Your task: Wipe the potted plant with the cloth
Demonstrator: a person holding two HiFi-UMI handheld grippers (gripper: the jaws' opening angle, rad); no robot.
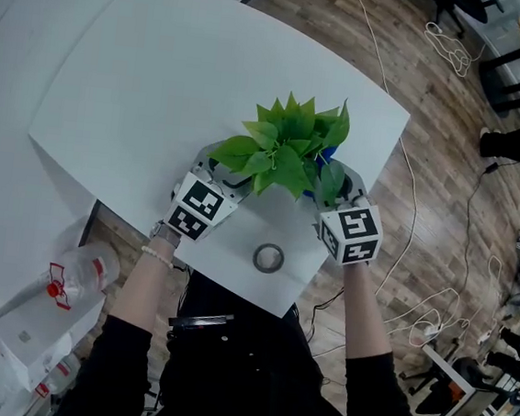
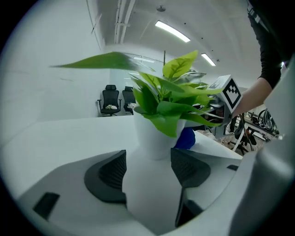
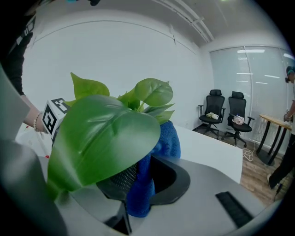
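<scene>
Right hand-held gripper clamps cloth | leaf just above-left of it | left hand-held gripper wide, pot dead ahead

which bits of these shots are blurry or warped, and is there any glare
Left gripper view: the top leaf is smeared, the white pot sharper, and the ceiling lights bright but not washing anything out. Right gripper view: the big leaf sits close and soft. Head view: fisheye bows the table edges.
</scene>
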